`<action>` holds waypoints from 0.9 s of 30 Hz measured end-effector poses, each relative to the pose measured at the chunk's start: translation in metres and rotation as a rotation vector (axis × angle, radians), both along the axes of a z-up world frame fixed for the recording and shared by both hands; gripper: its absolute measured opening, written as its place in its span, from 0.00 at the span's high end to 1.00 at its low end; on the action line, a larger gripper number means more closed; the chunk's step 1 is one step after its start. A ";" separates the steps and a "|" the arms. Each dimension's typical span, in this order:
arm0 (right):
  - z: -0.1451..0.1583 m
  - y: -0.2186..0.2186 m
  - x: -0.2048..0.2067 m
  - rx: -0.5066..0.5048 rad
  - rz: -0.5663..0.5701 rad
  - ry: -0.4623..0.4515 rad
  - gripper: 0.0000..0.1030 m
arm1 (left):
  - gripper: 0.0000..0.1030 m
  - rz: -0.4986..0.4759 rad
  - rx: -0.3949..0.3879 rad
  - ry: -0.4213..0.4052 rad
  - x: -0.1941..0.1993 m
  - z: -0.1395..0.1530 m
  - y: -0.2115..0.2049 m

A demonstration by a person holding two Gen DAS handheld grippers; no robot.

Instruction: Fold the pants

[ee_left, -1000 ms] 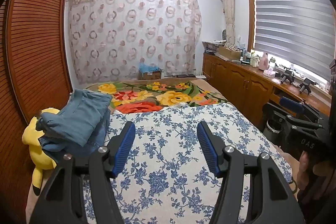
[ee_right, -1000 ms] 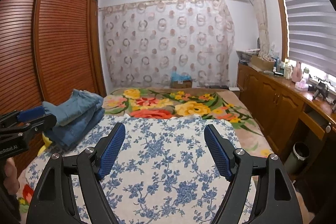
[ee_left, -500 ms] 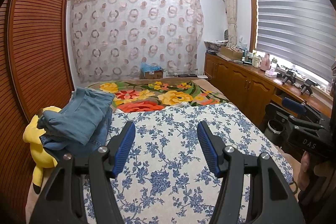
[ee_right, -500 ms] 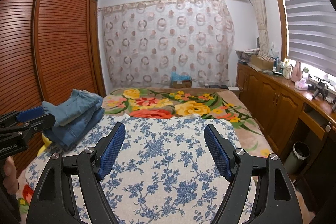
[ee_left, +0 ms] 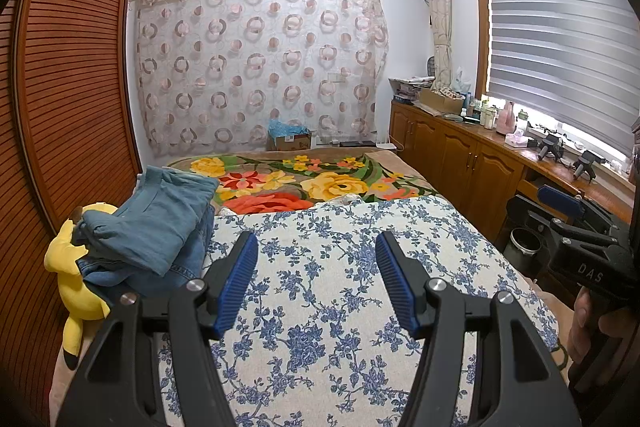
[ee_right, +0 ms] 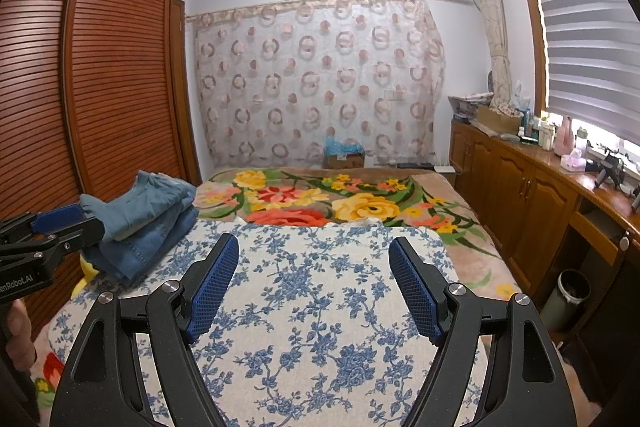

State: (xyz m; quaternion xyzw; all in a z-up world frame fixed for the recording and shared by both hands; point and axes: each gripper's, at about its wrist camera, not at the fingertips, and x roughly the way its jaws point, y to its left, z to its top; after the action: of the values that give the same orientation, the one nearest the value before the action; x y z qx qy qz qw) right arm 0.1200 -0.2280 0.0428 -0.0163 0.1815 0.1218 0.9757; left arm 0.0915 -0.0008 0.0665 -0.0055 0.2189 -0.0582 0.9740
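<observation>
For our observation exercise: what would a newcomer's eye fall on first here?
The stack of jeans piled at the bed's left edge, against a yellow plush toy. Then the bright flower blanket beyond the blue-flowered cover, over which both grippers hover with open, empty jaws.

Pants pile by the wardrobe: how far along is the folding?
Done: the stack of pants lies folded on the bed's left edge. In hand: nothing; left gripper and right gripper hang open over the blue-flowered cloth. Left: no unfolded pants are in view.

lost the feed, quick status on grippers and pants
Left gripper open, empty. Right gripper open, empty. Folded pants stacked at bed's left edge, untouched. Nothing in the way.
</observation>
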 end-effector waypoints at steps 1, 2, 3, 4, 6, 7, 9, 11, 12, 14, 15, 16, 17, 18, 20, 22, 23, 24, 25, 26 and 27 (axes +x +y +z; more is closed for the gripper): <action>0.000 0.000 0.000 0.001 0.000 0.001 0.23 | 0.41 0.000 0.000 0.000 0.000 0.000 0.000; 0.000 0.000 0.001 0.001 0.001 0.001 0.23 | 0.41 0.000 -0.001 0.000 0.000 0.000 0.000; 0.000 0.000 0.000 0.001 0.001 0.003 0.23 | 0.41 0.000 -0.001 0.000 0.000 0.000 0.000; -0.001 0.000 0.000 0.001 0.001 0.004 0.23 | 0.41 0.000 -0.001 -0.001 0.000 0.000 0.001; -0.001 0.000 0.000 0.000 0.001 0.003 0.23 | 0.41 0.000 0.000 0.000 0.000 0.000 0.000; 0.000 0.000 0.000 0.001 0.001 0.002 0.23 | 0.41 0.001 0.000 0.000 0.000 0.000 0.000; 0.000 0.000 0.000 0.002 0.001 0.003 0.23 | 0.41 0.000 0.000 0.000 0.000 0.000 0.001; 0.000 0.000 0.000 0.001 0.000 0.001 0.23 | 0.41 0.000 0.000 0.000 0.000 0.000 0.000; 0.000 0.000 0.000 0.002 -0.002 0.000 0.23 | 0.41 0.001 0.000 -0.001 0.000 0.000 0.000; -0.001 -0.001 0.000 0.003 -0.003 0.000 0.23 | 0.41 0.001 0.000 -0.003 -0.001 0.000 0.000; -0.001 0.000 0.000 0.002 -0.002 0.000 0.23 | 0.41 0.001 0.000 -0.003 -0.001 0.000 0.000; -0.001 0.000 0.000 0.003 -0.001 0.000 0.23 | 0.41 0.002 0.001 -0.003 -0.001 0.000 0.000; -0.001 -0.001 0.000 0.003 -0.003 0.000 0.23 | 0.41 0.002 0.001 -0.002 -0.001 0.000 0.000; -0.001 -0.001 0.000 0.003 -0.002 0.001 0.23 | 0.41 0.002 0.001 -0.002 -0.001 0.000 0.001; -0.001 -0.001 0.000 0.004 -0.004 0.001 0.23 | 0.41 0.002 0.000 -0.003 -0.001 0.000 0.002; -0.001 -0.001 0.000 0.004 -0.001 0.002 0.23 | 0.41 0.002 0.000 -0.004 -0.001 0.000 0.002; -0.001 -0.001 0.000 0.004 -0.001 0.002 0.23 | 0.41 0.002 0.000 -0.003 -0.001 0.000 0.001; -0.001 -0.001 0.000 0.003 -0.002 0.001 0.23 | 0.41 0.002 -0.001 -0.003 -0.001 0.000 0.002; -0.001 -0.001 -0.001 0.004 -0.002 0.000 0.23 | 0.41 0.002 0.000 -0.003 -0.001 0.000 0.001; -0.001 -0.001 0.000 0.004 -0.002 0.000 0.23 | 0.41 0.002 0.001 -0.003 -0.001 0.000 0.002; -0.001 -0.001 0.000 0.004 -0.001 0.000 0.23 | 0.41 0.002 0.001 -0.003 -0.001 0.000 0.002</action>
State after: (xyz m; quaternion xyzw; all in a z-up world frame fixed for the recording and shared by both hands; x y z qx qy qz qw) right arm 0.1198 -0.2289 0.0416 -0.0144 0.1814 0.1214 0.9758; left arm 0.0904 0.0012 0.0665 -0.0053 0.2172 -0.0573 0.9744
